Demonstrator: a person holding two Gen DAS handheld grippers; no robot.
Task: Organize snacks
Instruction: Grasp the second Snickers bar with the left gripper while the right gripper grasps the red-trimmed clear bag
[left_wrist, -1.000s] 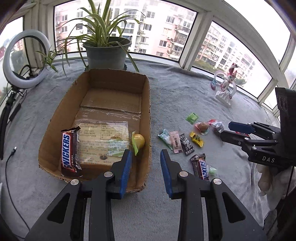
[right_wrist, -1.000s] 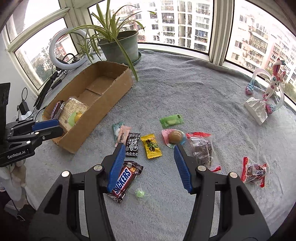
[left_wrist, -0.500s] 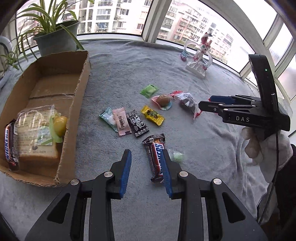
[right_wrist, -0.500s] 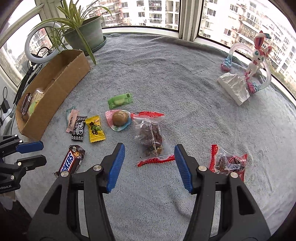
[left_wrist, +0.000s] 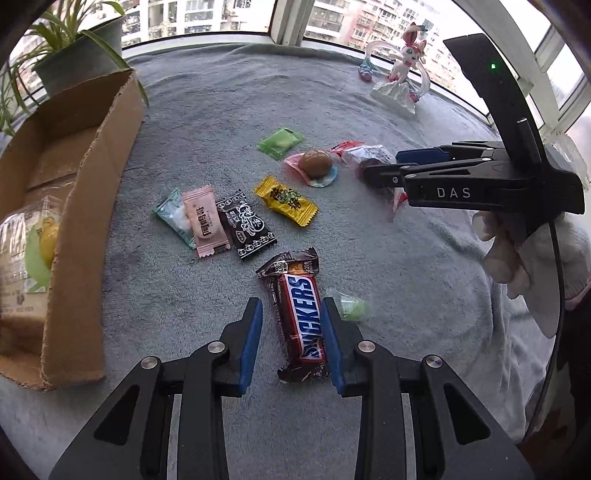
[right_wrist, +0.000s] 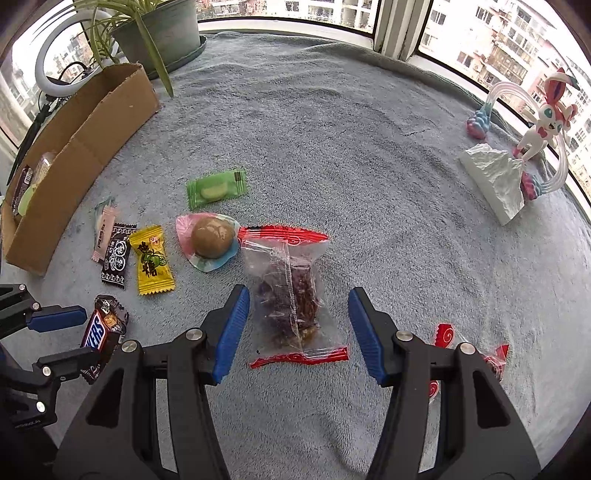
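Left gripper (left_wrist: 291, 339) fingers spread, straddling the Snickers bar (left_wrist: 300, 320) on the grey blanket (left_wrist: 369, 110), near its front edge. Right gripper (right_wrist: 298, 332) fingers spread around the clear red-edged snack bag (right_wrist: 291, 295), not pinching. Cardboard box (left_wrist: 92, 221) at left edge.

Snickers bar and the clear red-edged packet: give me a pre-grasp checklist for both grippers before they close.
1. Snickers bar lies between the left gripper fingers: ok.
2. Left jaws open, pads not yet pressing the wrapper: ok.
3. Small green candy sits right beside the left gripper's right finger and could get caught: not ok.
4. Clear red-edged packet lies between the right gripper fingers, jaws open: ok.
5. Packet centred between the pads: not ok, it sits nearer the left one.
6. Cardboard box has free room for both: cannot tell, mostly out of view.
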